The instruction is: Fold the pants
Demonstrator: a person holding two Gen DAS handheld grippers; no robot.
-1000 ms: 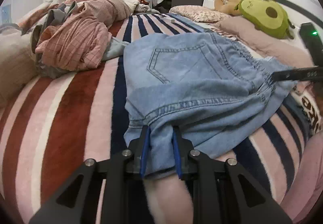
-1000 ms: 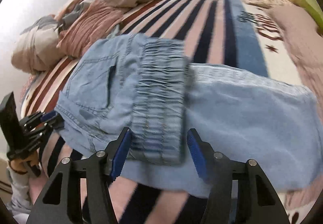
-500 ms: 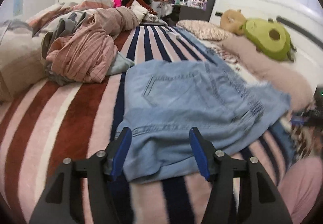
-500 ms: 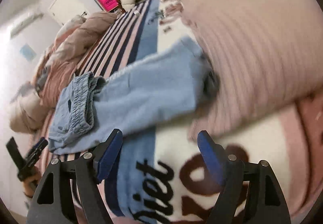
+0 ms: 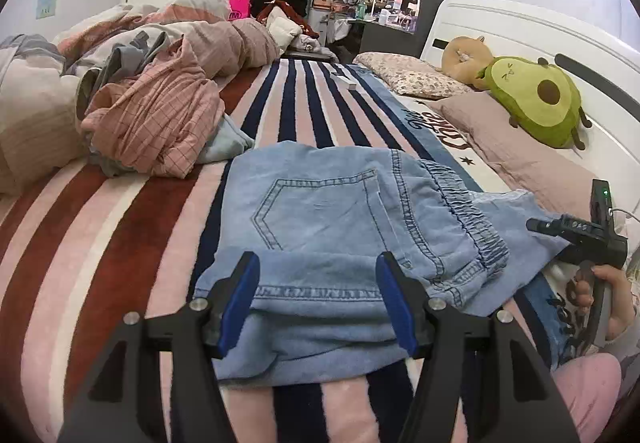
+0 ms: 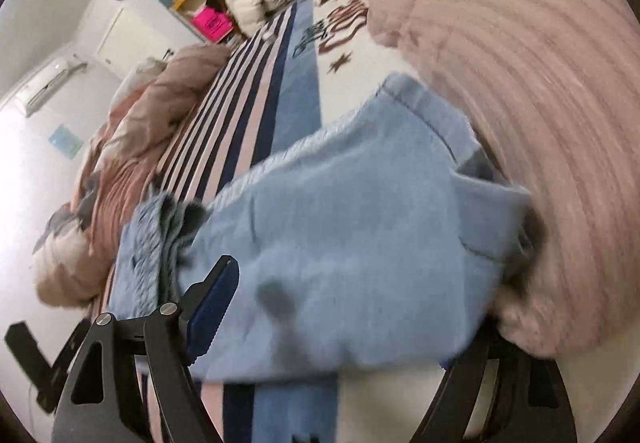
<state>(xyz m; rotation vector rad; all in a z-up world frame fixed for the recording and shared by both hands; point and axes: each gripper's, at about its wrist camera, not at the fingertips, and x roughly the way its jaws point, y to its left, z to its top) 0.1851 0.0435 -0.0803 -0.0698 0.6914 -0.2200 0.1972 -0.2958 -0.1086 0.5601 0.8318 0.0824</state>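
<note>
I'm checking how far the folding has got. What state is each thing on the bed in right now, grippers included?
Jeans: lying on the bed, top part folded over the legs, back pocket up.
Left gripper: open, jaws astride the near edge of the jeans, not pinching.
Right gripper: open, over the leg end; the picture is blurred.
Pink checked garment: crumpled, unfolded.
Avocado toy: resting against the headboard.

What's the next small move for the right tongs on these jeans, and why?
Probably close the right tongs on the leg end of the jeans. Their jaws have just been closing, and denim already lies between them, though blur hides any contact. The left tongs stand open over the folded waist end, so the long leg still needs carrying over.
</note>
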